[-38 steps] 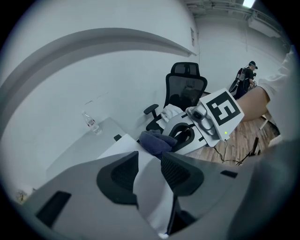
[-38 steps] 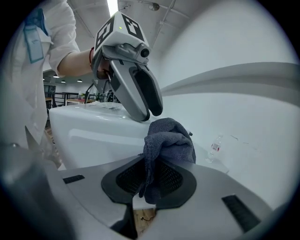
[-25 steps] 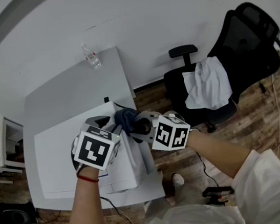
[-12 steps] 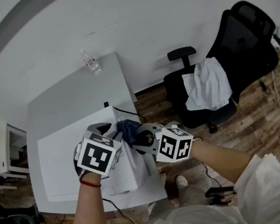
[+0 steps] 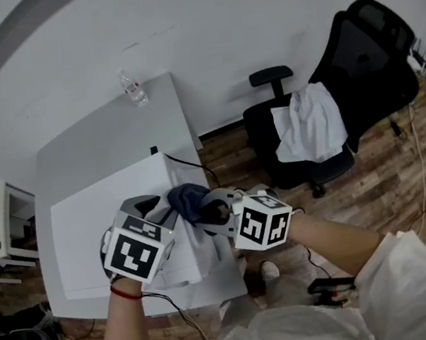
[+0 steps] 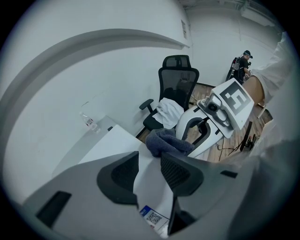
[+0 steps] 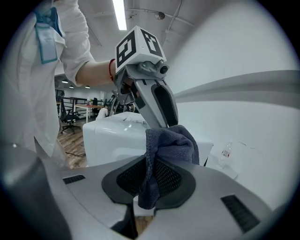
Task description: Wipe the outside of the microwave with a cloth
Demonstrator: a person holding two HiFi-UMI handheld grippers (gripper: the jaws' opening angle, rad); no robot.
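A white microwave (image 5: 93, 213) stands on a grey table (image 5: 106, 133). My right gripper (image 5: 201, 210) is shut on a dark blue cloth (image 5: 186, 200), which it holds against the microwave's upper right edge. In the right gripper view the cloth (image 7: 171, 143) hangs bunched between the two pads, in front of the microwave (image 7: 112, 138). My left gripper (image 5: 162, 212) sits just left of the cloth, over the microwave's top. Its jaws (image 6: 149, 171) stand open above the white surface (image 6: 117, 145) with nothing gripped between them, and the cloth (image 6: 166, 140) lies just beyond their tips.
A clear plastic bottle (image 5: 132, 88) stands at the table's far edge by the wall. A black office chair (image 5: 345, 99) with a white garment (image 5: 309, 124) over its seat stands to the right on the wood floor. A black cable (image 5: 189, 165) runs from behind the microwave.
Both grippers have slid toward the person along the microwave's right edge, and the cloth went with the right one. The right jaws stay closed on the cloth.
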